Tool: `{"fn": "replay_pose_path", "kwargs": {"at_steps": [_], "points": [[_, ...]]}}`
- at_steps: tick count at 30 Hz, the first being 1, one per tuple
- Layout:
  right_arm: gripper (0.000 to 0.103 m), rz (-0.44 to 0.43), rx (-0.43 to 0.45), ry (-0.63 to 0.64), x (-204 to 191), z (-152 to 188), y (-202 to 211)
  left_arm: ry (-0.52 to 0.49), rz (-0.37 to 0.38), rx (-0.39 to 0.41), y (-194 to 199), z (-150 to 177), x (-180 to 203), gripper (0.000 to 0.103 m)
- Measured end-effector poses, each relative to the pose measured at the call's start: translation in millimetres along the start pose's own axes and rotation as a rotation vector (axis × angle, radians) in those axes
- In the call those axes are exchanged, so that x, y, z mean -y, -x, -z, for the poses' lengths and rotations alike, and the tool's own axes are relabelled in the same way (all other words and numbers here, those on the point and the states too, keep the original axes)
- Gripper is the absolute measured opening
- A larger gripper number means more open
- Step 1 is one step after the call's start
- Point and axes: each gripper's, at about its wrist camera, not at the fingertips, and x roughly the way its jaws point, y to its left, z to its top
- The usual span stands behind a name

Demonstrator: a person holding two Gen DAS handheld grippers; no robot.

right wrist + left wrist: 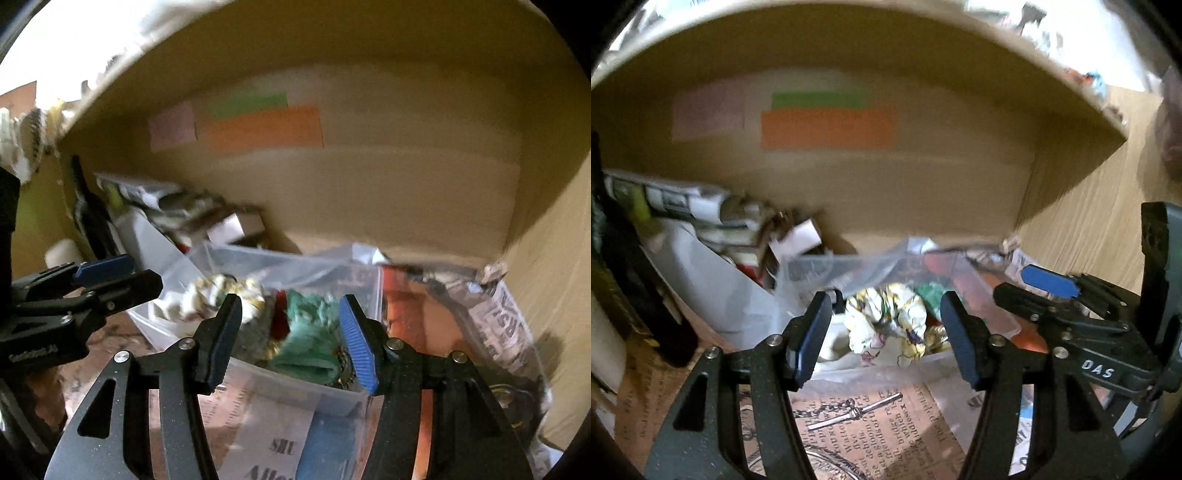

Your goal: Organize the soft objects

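Note:
A clear plastic tub point(295, 384) sits inside a big cardboard box point(369, 184). It holds soft cloth pieces: a white and yellow floral scrunchie point(886, 321), also in the right wrist view point(221, 295), and a green cloth piece point(314, 339), also in the left wrist view point(929, 291). My left gripper point(884, 339) is open just in front of the floral scrunchie. My right gripper point(290, 339) is open over the tub, in front of the green piece. Each gripper shows in the other's view: the right one point(1027, 291) and the left one point(133, 277).
The box wall point(886, 177) carries orange, green and pink labels point(827, 125). Printed papers point(871, 428) line the box floor. White and dark packets point(701, 221) pile up at the left. A red packet point(424, 325) and newsprint point(506, 325) lie at the right.

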Motion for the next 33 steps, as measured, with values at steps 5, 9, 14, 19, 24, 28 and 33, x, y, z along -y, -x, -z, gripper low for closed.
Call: {"fn": "replay_pose_path", "kwargs": {"at_steps": [5,9,14,19,24,28,33], "points": [[0.061,-0.016,0.099,0.011,-11.8,-7.9,36.6,-0.005,0.004,0.09,38.7,-4.9,0.9,0.07],[0.07,-0.023,0.164,0.02,-22.5,-11.1,61.3,-0.015,-0.005,0.145,61.5,-6.3,2.6,0.074],[0.083,-0.018,0.215,0.027,-29.7,-10.8,77.9,-0.013,-0.012,0.177,79.9,-1.6,2.7,0.087],[0.09,-0.018,0.231,0.032,-35.6,-9.3,83.8,-0.009,-0.03,0.204,92.5,1.5,0.2,0.097],[0.103,-0.003,0.246,0.029,-38.0,-5.0,89.5,-0.012,-0.035,0.209,96.8,3.8,1.1,0.101],[0.103,-0.007,0.241,0.026,-37.6,-3.5,90.6,-0.02,-0.045,0.21,98.0,6.0,3.3,0.102],[0.103,-0.004,0.241,0.025,-38.9,-2.5,91.4,-0.021,-0.045,0.21,98.4,6.6,3.0,0.103]]}}
